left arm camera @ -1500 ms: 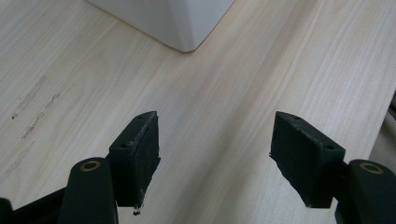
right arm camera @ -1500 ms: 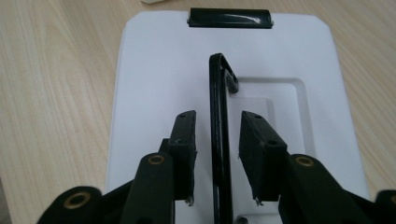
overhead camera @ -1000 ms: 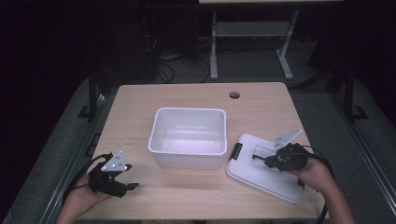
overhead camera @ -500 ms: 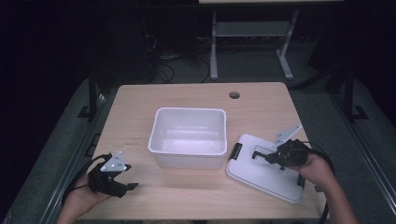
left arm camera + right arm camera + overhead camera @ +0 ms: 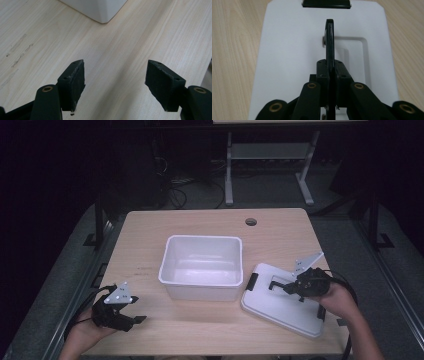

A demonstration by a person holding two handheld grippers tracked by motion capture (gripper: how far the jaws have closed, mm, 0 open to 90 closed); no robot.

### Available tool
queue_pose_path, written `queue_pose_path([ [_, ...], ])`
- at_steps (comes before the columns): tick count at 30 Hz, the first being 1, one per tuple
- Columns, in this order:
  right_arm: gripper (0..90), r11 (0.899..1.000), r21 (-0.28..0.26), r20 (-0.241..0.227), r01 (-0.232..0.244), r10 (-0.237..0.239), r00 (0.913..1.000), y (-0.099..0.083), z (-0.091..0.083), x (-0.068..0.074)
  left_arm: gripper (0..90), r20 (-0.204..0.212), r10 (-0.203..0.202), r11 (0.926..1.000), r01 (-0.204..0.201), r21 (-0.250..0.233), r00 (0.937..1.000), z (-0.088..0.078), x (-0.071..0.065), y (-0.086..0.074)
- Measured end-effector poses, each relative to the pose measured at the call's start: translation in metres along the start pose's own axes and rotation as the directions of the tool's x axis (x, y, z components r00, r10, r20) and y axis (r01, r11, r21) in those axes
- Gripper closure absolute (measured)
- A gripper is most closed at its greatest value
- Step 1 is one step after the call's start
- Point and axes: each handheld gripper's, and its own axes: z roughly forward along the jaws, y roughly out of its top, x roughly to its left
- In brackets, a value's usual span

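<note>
The right gripper (image 5: 292,289) sits over the white lid (image 5: 280,302), which lies flat on the table (image 5: 200,227) just right of the empty white bin (image 5: 202,265), near it but apparently not touching. In the right gripper view the jaws are clamped together on the lid's black handle (image 5: 330,37), which stands on edge and runs straight away from the jaws along the lid's long axis, toward the black latch (image 5: 326,3) at the far end. The lid's long axis runs slantwise on the table, from its near-right corner up toward the bin, so the bin lies to the left of the held handle and a little beyond it. Any transfer onto the bin therefore probably calls for a lift, a leftward carry and a turn to square the lid with the bin's rim. The right hand is clearly the nearer one. The left gripper (image 5: 127,312) rests low at the near-left of the table, well apart from the lid, with its jaws wide apart and nothing between them; a corner of the bin shows ahead of it.
</note>
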Motion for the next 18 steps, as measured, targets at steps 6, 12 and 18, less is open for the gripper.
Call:
queue_pose_path([
  [6, 84.1, 1.0, -0.004, 0.004, 0.016, -0.016, 0.9999, 0.007, -0.008, 0.002, 31.3, 0.0, 0.006, 1.0, -0.006, -0.007, 1.0, 0.0, -0.001, 0.002],
  [12, 84.1, 0.999, -0.021, 0.011, 0.029, -0.029, 0.9995, 0.01, -0.024, 0.002, 31.2, 0.002, -0.004, 1.0, 0.004, -0.006, 1.0, 0.0, 0.0, 0.001],
  [18, 84.1, 0.999, -0.03, 0.027, 0.041, -0.04, 0.9989, 0.013, -0.038, 0.005, 30.6, 0.0, -0.002, 1.0, 0.002, -0.008, 1.0, 0.0, 0.001, 0.003],
])
